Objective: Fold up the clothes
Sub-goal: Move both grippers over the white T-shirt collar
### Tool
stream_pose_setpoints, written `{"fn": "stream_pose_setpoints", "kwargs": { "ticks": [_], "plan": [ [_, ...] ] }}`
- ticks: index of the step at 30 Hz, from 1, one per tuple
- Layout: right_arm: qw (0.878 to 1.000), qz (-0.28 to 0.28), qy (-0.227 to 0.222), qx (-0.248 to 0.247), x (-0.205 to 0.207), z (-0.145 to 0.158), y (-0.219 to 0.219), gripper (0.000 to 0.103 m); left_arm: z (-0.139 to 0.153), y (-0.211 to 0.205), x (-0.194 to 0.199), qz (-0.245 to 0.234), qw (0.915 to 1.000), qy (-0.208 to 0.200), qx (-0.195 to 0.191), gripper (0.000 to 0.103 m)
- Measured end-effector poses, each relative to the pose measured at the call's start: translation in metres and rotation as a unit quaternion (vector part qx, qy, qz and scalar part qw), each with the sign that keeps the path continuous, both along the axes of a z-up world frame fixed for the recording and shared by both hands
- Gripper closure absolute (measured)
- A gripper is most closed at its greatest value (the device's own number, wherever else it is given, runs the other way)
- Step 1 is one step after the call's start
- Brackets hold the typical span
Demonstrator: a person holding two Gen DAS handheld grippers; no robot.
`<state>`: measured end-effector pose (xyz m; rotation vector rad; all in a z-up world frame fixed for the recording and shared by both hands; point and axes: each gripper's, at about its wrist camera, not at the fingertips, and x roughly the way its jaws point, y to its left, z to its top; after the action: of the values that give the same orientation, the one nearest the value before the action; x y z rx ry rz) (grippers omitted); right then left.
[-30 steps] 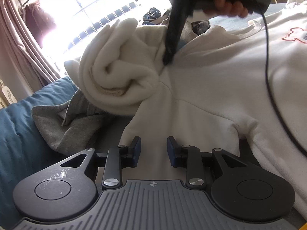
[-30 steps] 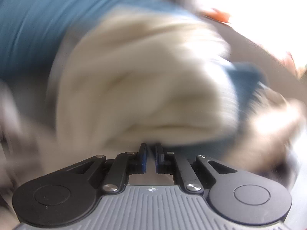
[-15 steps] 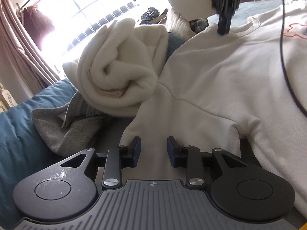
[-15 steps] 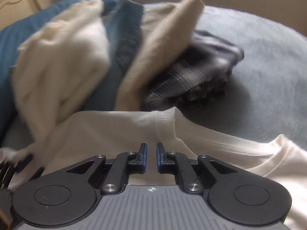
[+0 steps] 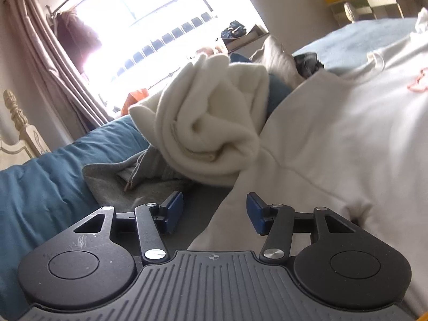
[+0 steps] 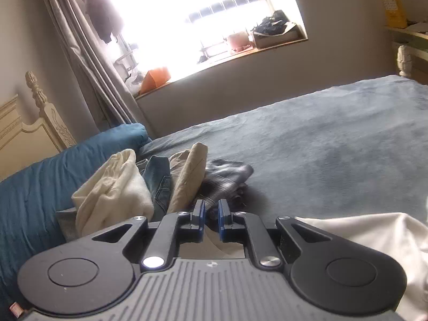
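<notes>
We see a home bedroom: bed (image 6: 334, 144) with carved headboard (image 6: 40, 131), blue pillow (image 6: 40, 182), curtained window (image 6: 192, 13), clothes pile (image 6: 160, 184).

The left wrist camera sits low over the bed (image 5: 361, 37), right behind the left gripper (image 5: 214, 212), and looks along the spread white sweatshirt (image 5: 347, 133) toward the window (image 5: 160, 26); the cloth lies very close under it. The right wrist camera rides higher, behind the right gripper (image 6: 211, 215), facing the same window (image 6: 200, 8) across a wide stretch of the bed (image 6: 334, 139). Both views share the rolled cream garment (image 5: 214, 123) (image 6: 112, 187), the blue pillow (image 5: 40, 182) (image 6: 34, 187), the curtain (image 5: 53, 67) (image 6: 88, 53) and the carved headboard (image 5: 16, 133) (image 6: 32, 128) at the left.
</notes>
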<state>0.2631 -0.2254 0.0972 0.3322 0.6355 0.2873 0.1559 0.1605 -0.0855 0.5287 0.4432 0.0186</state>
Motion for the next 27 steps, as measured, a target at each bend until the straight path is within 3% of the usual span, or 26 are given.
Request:
{"fn": "stream_pose_setpoints", "kwargs": {
  "ticks": [3,7,12,18,23,27],
  "plan": [
    [1.000,-0.025,0.013,0.007,-0.065,0.009,-0.038,0.093,0.017,-0.008,-0.009,-0.019,0.9991,-0.002,-0.037,0.050],
    [0.997,-0.066,0.040,-0.022,-0.127,0.002,-0.066,0.093,0.028,-0.031,-0.015,-0.071,0.9942,0.015,-0.079,0.050],
    [0.989,-0.120,0.040,-0.081,-0.143,0.014,-0.081,0.093,0.023,-0.059,0.004,-0.124,0.9824,0.058,-0.127,0.050],
    [0.964,-0.215,0.003,-0.155,-0.123,0.050,-0.102,0.093,0.014,-0.070,0.036,-0.175,0.9680,0.106,-0.145,0.050],
    [0.944,-0.266,0.022,-0.193,-0.109,0.059,-0.134,0.093,0.018,-0.088,0.049,-0.210,0.9576,0.153,-0.125,0.050],
    [0.941,-0.291,0.045,-0.166,-0.131,0.061,-0.166,0.093,0.033,-0.136,0.076,-0.232,0.9497,0.180,-0.109,0.050]
  ]
}}
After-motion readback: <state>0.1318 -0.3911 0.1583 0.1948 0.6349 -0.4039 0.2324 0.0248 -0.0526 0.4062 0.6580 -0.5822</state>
